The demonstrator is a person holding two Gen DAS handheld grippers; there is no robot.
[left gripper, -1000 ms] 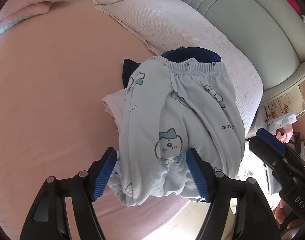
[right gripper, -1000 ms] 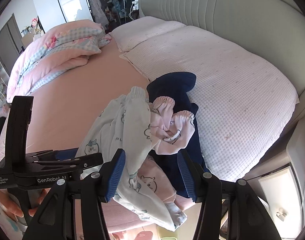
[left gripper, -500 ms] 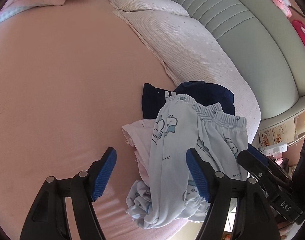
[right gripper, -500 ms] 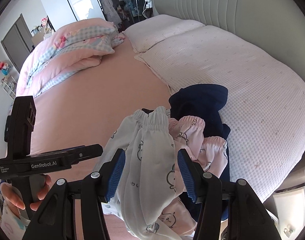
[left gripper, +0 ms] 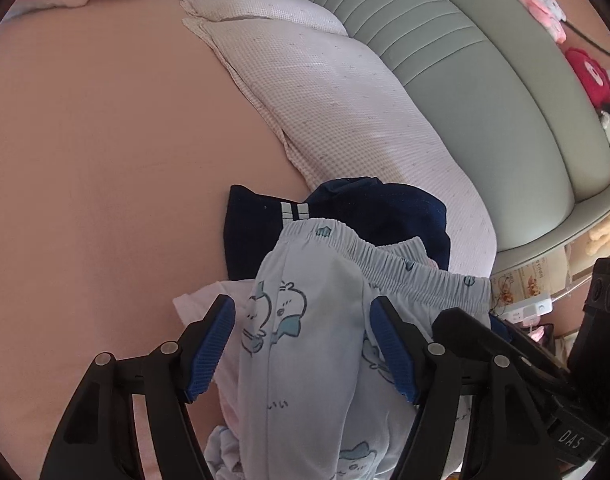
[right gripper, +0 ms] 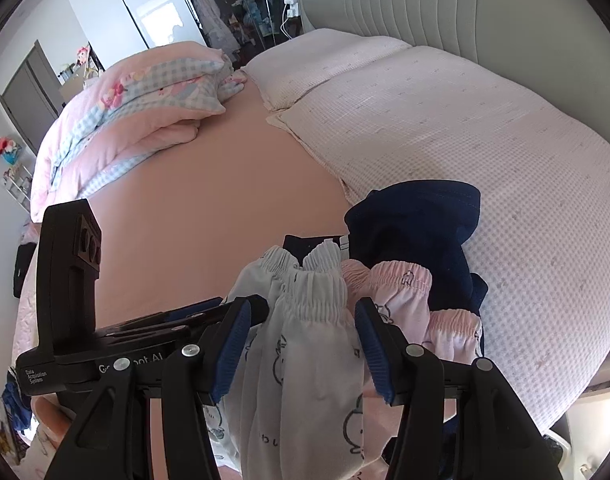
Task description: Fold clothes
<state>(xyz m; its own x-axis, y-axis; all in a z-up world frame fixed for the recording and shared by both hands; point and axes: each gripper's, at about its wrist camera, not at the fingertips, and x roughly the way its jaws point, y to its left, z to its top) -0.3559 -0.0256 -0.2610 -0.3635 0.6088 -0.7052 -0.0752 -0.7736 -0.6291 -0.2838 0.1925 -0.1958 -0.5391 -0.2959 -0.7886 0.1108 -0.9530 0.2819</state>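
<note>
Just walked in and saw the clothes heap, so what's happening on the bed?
A person holds a gripper in each hand over a small clothes pile at the bed's edge. Both the left gripper and right gripper are open around the light blue cartoon-print pants, which lie on pink pants and a navy garment. Nothing looks folded yet.

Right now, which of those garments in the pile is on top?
The light blue cartoon-print pants; they drape over the pink pants and the navy garment.
</note>
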